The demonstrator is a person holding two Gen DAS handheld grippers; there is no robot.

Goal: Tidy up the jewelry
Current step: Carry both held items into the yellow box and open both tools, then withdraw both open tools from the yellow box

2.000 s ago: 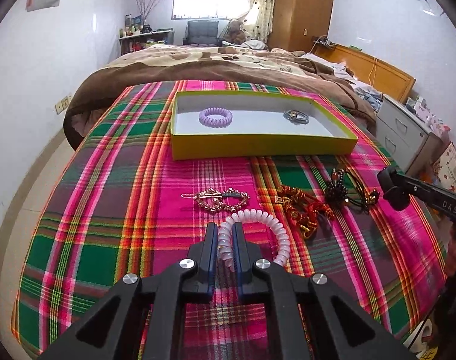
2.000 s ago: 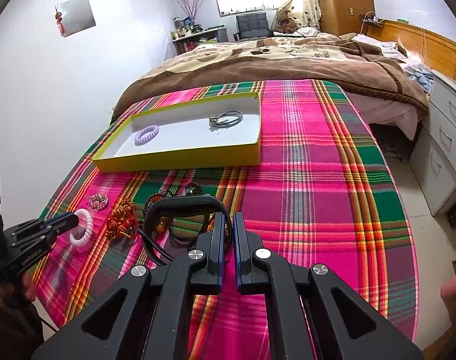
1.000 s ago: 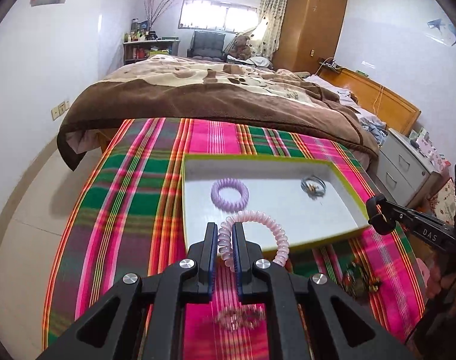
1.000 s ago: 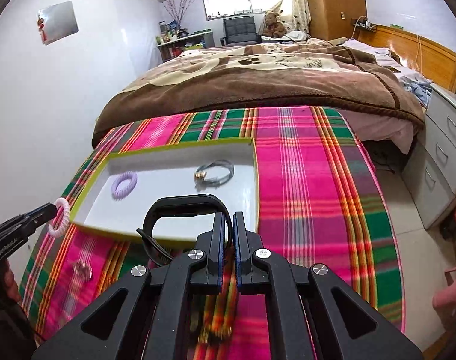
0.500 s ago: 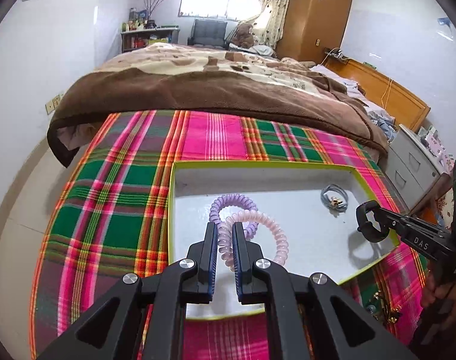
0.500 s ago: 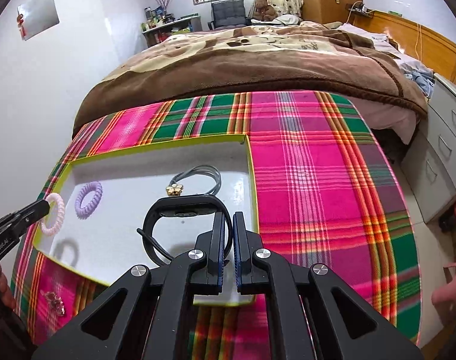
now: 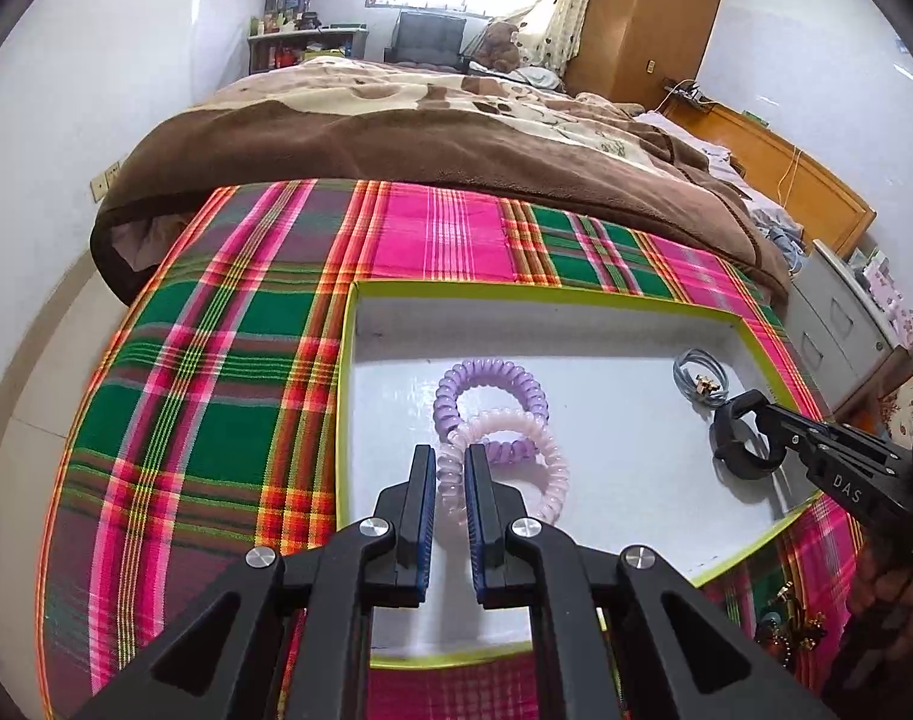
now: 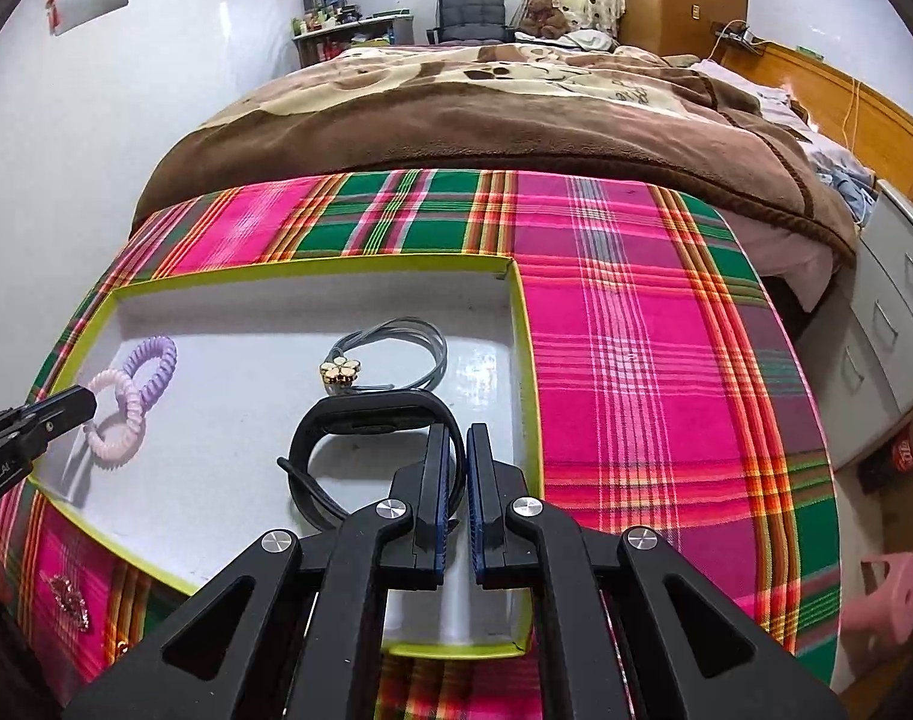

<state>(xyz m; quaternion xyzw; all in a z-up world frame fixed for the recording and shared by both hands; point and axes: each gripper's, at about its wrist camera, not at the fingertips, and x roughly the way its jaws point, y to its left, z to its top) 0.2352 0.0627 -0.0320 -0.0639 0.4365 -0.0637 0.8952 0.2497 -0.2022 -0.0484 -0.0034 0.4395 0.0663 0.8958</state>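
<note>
a: what has the left gripper (image 7: 450, 468) got?

b: its jaws are pinched narrow on a pale pink coil hair tie (image 7: 516, 456), gripping the loop at about 9 o'clock. the tie hangs over the white floor of the box (image 7: 576, 294) and overlaps a purple coil hair tie (image 7: 486, 390) that lies just past it, toward 12 o'clock.

a: and the right gripper (image 8: 461, 462)?

b: clamped tight on a black wristband (image 8: 366, 420), holding its strap at the loop's 4 o'clock side. the band is over the box too, near its right wall.

a: anything else in there?

b: a grey cord bracelet with gold beads (image 8: 390, 354), at 12 o'clock from the black band, flat on the floor.

a: where does the box sit?

b: on a pink and green plaid cloth (image 8: 636, 360). in the right view a sparkly brooch (image 8: 66, 594) lies on the cloth at about 8 o'clock from the box. whether the pink tie touches the floor, i can't tell.
</note>
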